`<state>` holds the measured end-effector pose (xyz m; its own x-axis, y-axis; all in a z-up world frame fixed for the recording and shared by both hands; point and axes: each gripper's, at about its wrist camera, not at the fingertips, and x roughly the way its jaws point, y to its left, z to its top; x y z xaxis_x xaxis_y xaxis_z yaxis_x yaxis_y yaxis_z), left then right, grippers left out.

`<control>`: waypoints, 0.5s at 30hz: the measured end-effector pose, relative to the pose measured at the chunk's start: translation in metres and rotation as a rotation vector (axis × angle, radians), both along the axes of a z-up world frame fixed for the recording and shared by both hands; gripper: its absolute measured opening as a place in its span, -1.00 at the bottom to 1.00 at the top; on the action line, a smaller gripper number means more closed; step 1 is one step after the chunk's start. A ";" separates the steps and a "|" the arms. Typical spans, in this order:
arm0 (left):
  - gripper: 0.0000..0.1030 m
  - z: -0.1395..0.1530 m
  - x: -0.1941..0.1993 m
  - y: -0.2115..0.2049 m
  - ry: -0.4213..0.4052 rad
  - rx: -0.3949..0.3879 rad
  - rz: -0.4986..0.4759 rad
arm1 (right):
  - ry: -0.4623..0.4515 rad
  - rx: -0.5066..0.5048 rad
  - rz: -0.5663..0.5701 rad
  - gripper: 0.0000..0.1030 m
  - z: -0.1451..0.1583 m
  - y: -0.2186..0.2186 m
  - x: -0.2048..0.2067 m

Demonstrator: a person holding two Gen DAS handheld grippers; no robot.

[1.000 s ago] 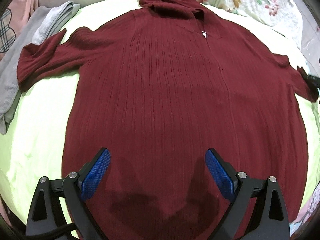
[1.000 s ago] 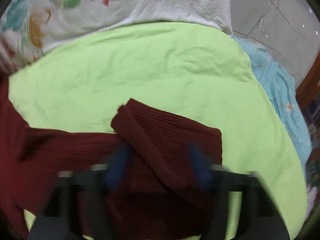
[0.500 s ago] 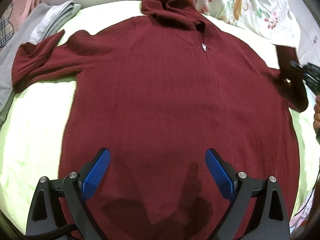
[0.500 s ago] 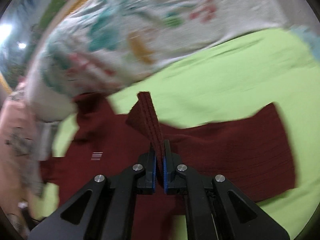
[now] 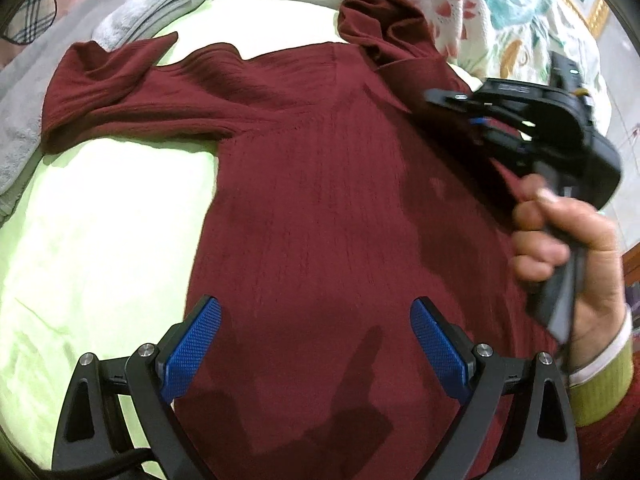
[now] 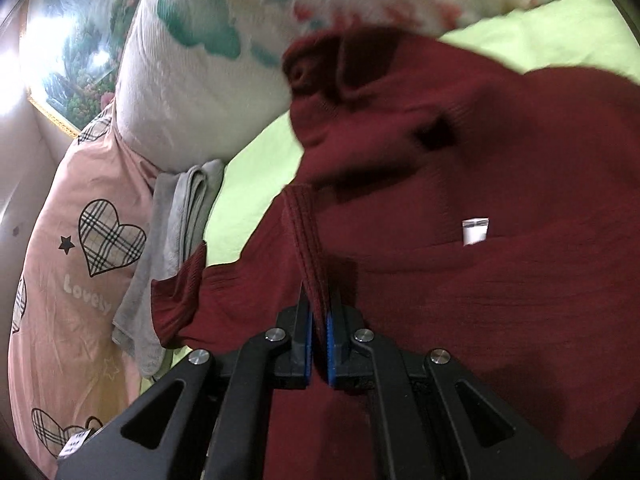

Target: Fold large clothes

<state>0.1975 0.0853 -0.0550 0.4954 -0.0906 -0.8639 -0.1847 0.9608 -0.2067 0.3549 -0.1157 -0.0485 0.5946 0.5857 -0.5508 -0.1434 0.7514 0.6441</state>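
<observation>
A dark red ribbed sweater (image 5: 320,184) lies spread flat across the lime-green bed sheet (image 5: 100,240), its hood (image 5: 384,20) reaching the far edge of the bed against the floral pillow (image 5: 500,8). The right gripper (image 6: 319,320) has its blue pads pressed together on the cuff of one sleeve (image 6: 308,248); a second ago that cuff lay out on the sheet at the garment's right side with the jaws wide around it, and they have since closed on the fabric. The sleeve has now been carried in over the chest, where half a second ago it was only just lifted at the sweater's edge. In the left wrist view the right hand (image 5: 568,248) and its gripper have come well over the sweater's upper right. The left gripper (image 5: 316,344) hangs above the lower body of the sweater, fingers (image 5: 192,352) spread wide and holding nothing, as before. The other sleeve (image 5: 108,88) lies extended toward the grey towel (image 5: 36,92) at the bed's left edge, beside a pink heart-print pillow (image 6: 80,260).
</observation>
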 end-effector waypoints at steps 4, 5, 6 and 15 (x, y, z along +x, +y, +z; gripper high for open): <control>0.87 -0.001 0.013 0.007 -0.012 -0.037 0.000 | 0.063 0.034 0.062 -0.66 -0.012 0.018 0.012; 0.87 -0.001 0.018 0.008 -0.016 -0.054 -0.004 | 0.058 0.048 0.072 -0.58 -0.010 0.016 0.008; 0.87 -0.001 0.024 0.008 -0.024 -0.070 -0.011 | 0.042 0.054 0.074 -0.56 -0.008 0.015 0.005; 0.84 -0.015 0.127 -0.009 -0.026 -0.171 -0.063 | -0.073 0.050 -0.090 -0.51 0.024 -0.064 -0.086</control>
